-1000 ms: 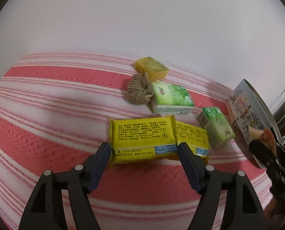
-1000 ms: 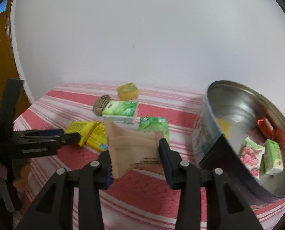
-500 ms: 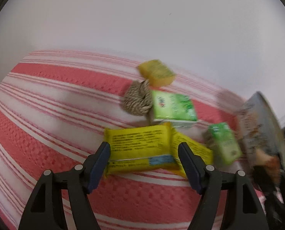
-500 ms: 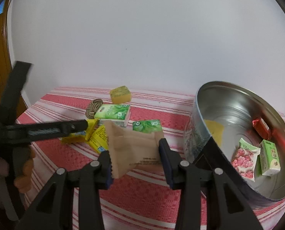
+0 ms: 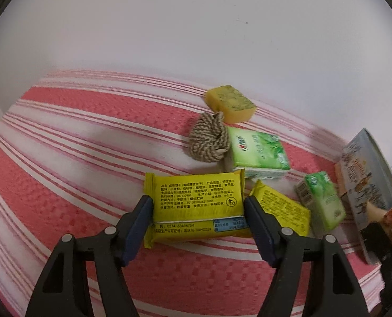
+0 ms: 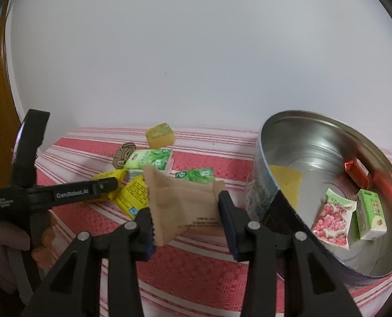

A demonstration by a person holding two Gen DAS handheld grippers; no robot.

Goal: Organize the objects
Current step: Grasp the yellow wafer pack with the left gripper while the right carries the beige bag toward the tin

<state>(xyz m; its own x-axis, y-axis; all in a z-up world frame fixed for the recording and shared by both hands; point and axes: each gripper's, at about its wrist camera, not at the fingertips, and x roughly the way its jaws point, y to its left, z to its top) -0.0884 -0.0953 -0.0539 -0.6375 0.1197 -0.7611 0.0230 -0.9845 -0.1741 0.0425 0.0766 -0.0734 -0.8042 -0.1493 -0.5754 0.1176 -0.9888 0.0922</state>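
1. To the left of my left gripper, the striped surface lies bare up to the white wall; a gripper could pass there.
2. Ahead, the rope ball, sponge and green tissue pack crowd together, touching.
3. To the right, a second yellow packet and a small green pack sit just beside the tin, leaving little room.
4. Past my right gripper, the tin's wall stands near; its open mouth has bare metal between packets.
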